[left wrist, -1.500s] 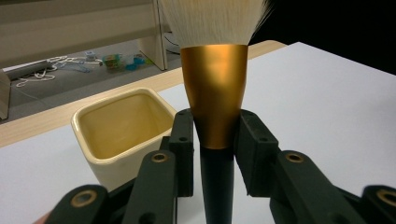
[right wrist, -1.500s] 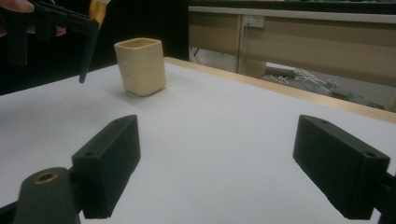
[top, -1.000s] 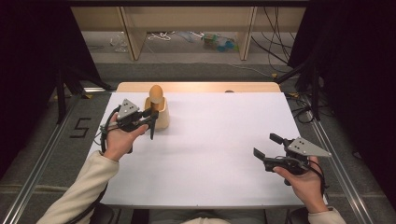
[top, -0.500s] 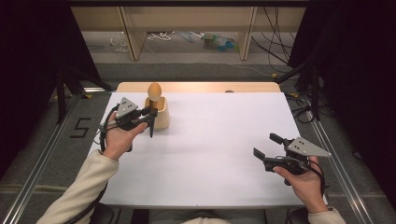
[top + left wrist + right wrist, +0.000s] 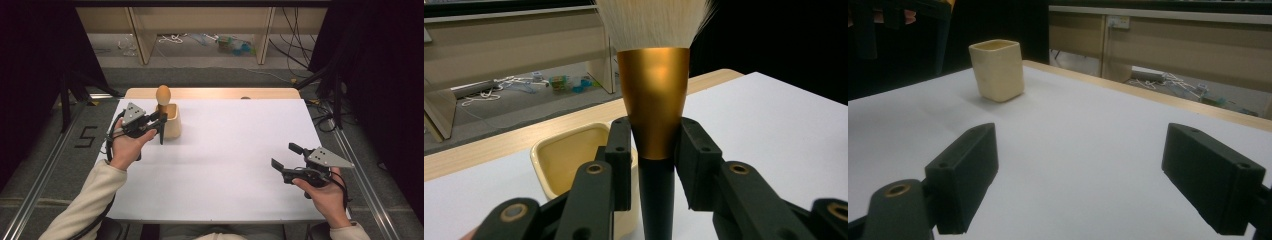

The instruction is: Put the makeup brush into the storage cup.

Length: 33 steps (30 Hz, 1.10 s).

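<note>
Two black jaws of the left gripper (image 5: 651, 165) clamp the gold-ferruled, black-handled makeup brush (image 5: 654, 100) upright beside the cream square ceramic cup (image 5: 169, 120). Light, stiff, probably slick at the ferrule; grip the handle. The right gripper (image 5: 287, 157) rests spread, empty.

One brush (image 5: 655, 115), one cream cup (image 5: 171, 120), one white-covered table (image 5: 235, 150), two hand-held grippers: left (image 5: 161, 119) and right (image 5: 285, 157).
</note>
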Motion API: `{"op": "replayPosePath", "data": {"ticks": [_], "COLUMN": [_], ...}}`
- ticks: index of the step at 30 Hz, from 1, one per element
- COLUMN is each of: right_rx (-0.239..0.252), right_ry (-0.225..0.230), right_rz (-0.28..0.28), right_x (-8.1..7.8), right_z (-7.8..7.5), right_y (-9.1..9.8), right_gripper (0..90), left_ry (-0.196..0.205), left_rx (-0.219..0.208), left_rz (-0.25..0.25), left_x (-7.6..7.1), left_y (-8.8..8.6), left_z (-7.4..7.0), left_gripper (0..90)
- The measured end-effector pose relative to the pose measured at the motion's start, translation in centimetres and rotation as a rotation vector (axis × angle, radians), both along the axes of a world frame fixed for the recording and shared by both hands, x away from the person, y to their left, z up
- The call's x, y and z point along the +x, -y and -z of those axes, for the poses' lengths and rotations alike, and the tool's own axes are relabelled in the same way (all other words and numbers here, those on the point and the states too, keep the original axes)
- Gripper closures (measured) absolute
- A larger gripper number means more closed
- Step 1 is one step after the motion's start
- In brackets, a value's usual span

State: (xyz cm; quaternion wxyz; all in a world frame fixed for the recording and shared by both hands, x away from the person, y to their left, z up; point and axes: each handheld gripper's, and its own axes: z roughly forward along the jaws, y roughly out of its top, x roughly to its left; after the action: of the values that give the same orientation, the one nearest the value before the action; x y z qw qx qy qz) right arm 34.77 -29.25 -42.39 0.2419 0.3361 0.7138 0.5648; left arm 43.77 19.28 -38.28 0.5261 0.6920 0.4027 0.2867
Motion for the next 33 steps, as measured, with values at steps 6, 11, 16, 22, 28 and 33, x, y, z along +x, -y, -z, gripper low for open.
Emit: {"op": "replayPosePath", "data": {"ticks": [6, 11, 16, 22, 28, 33], "right_rx": [-0.007, -0.008, -0.008, -0.009, -0.007, -0.007], "right_ry": [0.000, 0.001, 0.004, 0.003, 0.000, 0.001], "right_rz": [0.003, 0.008, 0.008, 0.010, 0.010, 0.011], "right_x": [-0.03, -0.06, -0.05, -0.05, -0.08, -0.08], "right_z": [-0.05, -0.07, -0.06, -0.06, -0.06, -0.07], "right_y": [0.06, 0.06, 0.06, 0.06, 0.06, 0.07], "right_gripper": [16.0, 16.0, 16.0, 16.0, 16.0, 16.0], "left_ry": [0.007, 0.014, 0.023, 0.027, 0.032, 0.037], "left_rx": [-0.010, -0.010, -0.011, -0.016, -0.022, -0.027], "left_rz": [-0.011, -0.017, -0.024, -0.028, -0.032, -0.034], "left_x": [0.07, 0.08, 0.12, 0.28, 0.38, 0.41], "left_y": [-0.01, -0.03, -0.06, 0.11, 0.33, 0.45], "left_z": [-0.09, -0.17, -0.34, -0.47, -0.64, -0.73], "left_gripper": [69.6, 69.6, 69.6, 69.6, 69.6, 69.6]}}
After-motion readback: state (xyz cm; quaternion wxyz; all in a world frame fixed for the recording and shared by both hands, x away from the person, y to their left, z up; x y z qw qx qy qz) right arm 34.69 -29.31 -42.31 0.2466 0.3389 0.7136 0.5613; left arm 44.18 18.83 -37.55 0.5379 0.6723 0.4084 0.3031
